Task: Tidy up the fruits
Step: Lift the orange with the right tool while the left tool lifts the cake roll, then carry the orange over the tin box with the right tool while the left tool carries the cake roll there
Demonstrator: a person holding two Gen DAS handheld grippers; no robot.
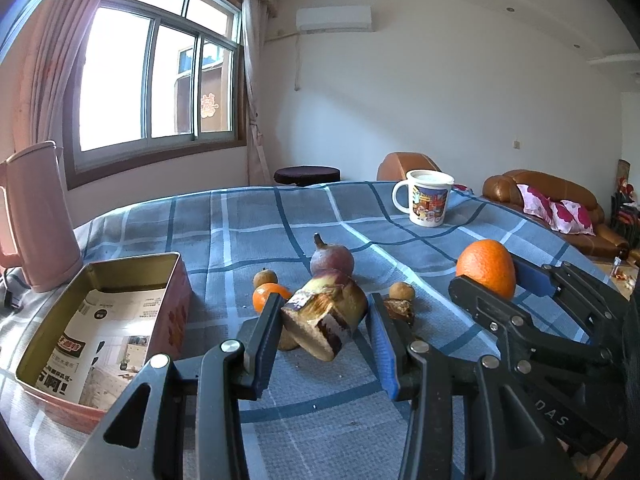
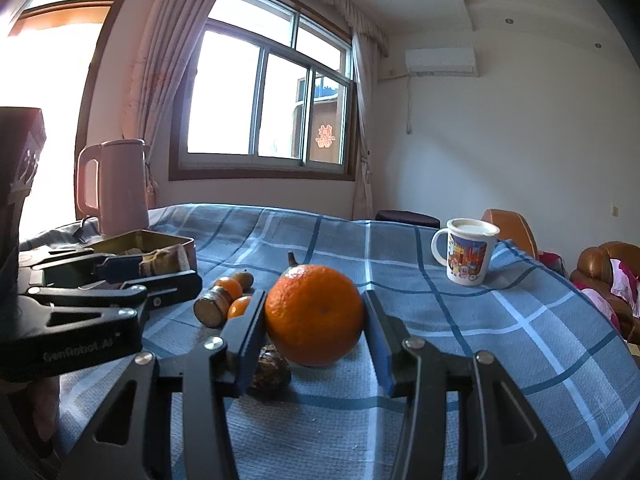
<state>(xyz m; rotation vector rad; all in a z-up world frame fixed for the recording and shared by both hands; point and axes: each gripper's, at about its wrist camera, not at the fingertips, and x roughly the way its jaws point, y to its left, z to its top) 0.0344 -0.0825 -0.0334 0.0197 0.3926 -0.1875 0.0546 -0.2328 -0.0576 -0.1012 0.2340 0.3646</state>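
My left gripper [image 1: 326, 308] is shut on a short cut chunk of sugarcane [image 1: 324, 320], yellow-brown with purple skin, held just above the checked cloth. Behind it lie a purple fruit [image 1: 332, 260], a small tangerine [image 1: 266, 294] and two longans [image 1: 265, 278]. In the right wrist view my right gripper [image 2: 314, 300] is shut on a large orange [image 2: 316, 316], its fingers pressing both sides. That orange [image 1: 486, 268] shows in the right gripper [image 1: 488, 276] at the right of the left wrist view. Another cane piece [image 2: 212, 310] lies on the cloth beside two tangerines [image 2: 230, 286].
An open tin box [image 1: 132, 260] lined with newspaper stands at the left, with a pink kettle [image 1: 36, 216] behind it. A printed mug [image 1: 426, 198] stands at the far right of the table. A dark shrivelled fruit [image 2: 272, 372] lies under my right gripper's left finger.
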